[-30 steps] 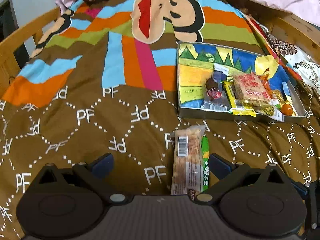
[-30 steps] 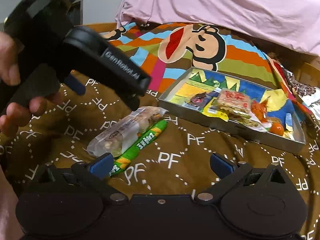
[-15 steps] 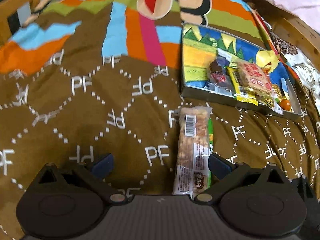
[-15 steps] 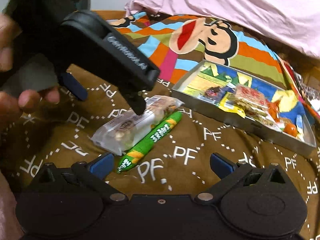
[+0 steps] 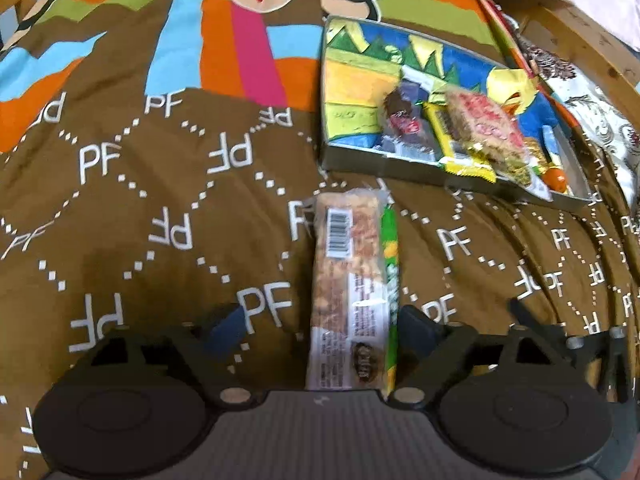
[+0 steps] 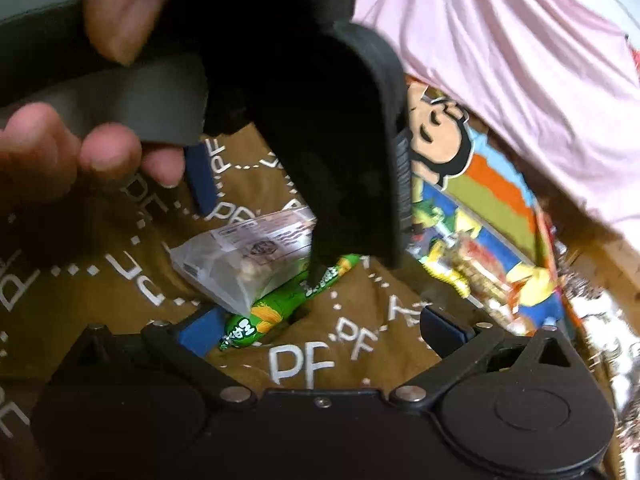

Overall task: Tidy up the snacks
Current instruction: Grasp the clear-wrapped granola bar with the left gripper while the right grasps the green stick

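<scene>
Snacks lie on a brown bedspread printed with white PF letters (image 5: 132,200): a long clear-wrapped nut bar with a barcode label (image 5: 348,280) and, touching its right side, a thin green corn-print stick (image 5: 390,264). Both lie between the spread blue-padded fingers of the left gripper (image 5: 320,326), the right pad just beside the green stick, neither pad visibly pressing on the wrappers. Further right, toward the bedspread's far right edge, a shallow metal tray with a colourful painted bottom (image 5: 360,160) holds a heap of small wrapped snacks (image 5: 472,136). The left wrist view shows the bar's full length and the tray's contents sharply; the right wrist view shows what it cannot, the person's left hand (image 6: 80,152) clasping the left gripper's black body above the bar (image 6: 244,264) and stick (image 6: 280,304). The right gripper (image 6: 320,330) is spread wide over bare bedspread (image 6: 304,364), the tray (image 6: 492,264) blurred at its right.
</scene>
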